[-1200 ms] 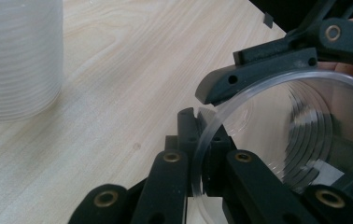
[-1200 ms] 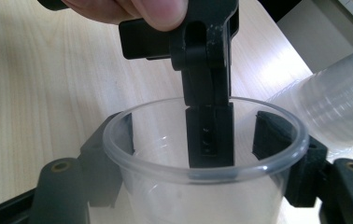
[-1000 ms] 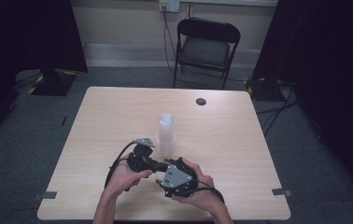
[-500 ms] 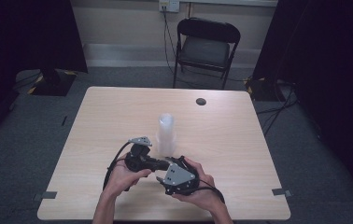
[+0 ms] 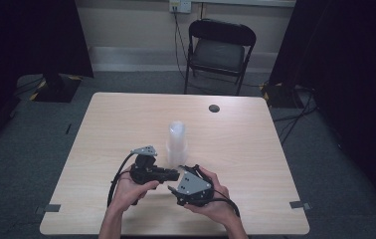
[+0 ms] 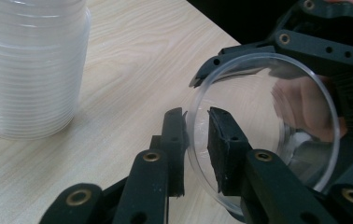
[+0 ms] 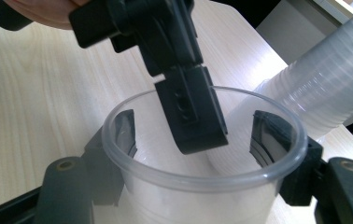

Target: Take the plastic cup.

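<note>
We hold a cup (image 7: 202,154) near the stack (image 5: 177,144), right tongs (image 7: 198,140) clamped across it. Left tongs (image 6: 195,140) straddle its rim, jaws just opening, pads off the wall.

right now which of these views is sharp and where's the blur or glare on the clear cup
High view: even room light, dark at both sides, the cup stack pale and soft. Left gripper view: the clear cup rim sharp, its wall mirroring a hand, the left tongs blurred toward the bottom edge. Right gripper view: cup rim crisp, the right tongs showing hazily through it, stack out of focus.
</note>
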Action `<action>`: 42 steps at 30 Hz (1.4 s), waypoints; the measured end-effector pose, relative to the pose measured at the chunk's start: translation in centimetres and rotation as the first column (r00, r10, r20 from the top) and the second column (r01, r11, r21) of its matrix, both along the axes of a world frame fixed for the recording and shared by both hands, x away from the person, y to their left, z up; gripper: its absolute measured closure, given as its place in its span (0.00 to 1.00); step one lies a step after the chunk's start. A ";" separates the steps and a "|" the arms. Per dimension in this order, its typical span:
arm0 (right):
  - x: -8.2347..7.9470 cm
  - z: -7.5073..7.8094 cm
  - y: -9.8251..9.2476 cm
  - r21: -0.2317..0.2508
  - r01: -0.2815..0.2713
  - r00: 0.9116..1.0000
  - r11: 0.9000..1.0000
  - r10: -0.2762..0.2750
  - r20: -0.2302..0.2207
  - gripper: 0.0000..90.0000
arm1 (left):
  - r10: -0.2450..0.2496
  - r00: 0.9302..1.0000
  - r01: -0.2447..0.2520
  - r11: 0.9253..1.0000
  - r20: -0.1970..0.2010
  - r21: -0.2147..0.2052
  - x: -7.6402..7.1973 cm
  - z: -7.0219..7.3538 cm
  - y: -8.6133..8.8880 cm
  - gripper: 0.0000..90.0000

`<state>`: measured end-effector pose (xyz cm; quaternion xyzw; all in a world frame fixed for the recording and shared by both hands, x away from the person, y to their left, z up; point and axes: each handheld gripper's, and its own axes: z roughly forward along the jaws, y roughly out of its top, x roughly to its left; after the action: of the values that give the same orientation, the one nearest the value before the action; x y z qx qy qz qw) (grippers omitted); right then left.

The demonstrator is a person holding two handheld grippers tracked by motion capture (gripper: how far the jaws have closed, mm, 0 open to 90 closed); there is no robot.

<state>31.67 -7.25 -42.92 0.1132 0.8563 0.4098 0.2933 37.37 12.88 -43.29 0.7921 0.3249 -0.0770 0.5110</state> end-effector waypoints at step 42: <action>2.0 -0.9 -2.3 0.148 0.169 0.979 0.975 -0.149 -0.138 0.34 | 0.265 0.940 -0.245 0.963 0.216 -0.115 -3.0 -0.1 2.9 0.44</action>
<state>33.64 -9.55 -43.82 0.2301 0.8259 0.4438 0.2607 34.42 15.80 -43.34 0.7241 0.3598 0.0679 0.5845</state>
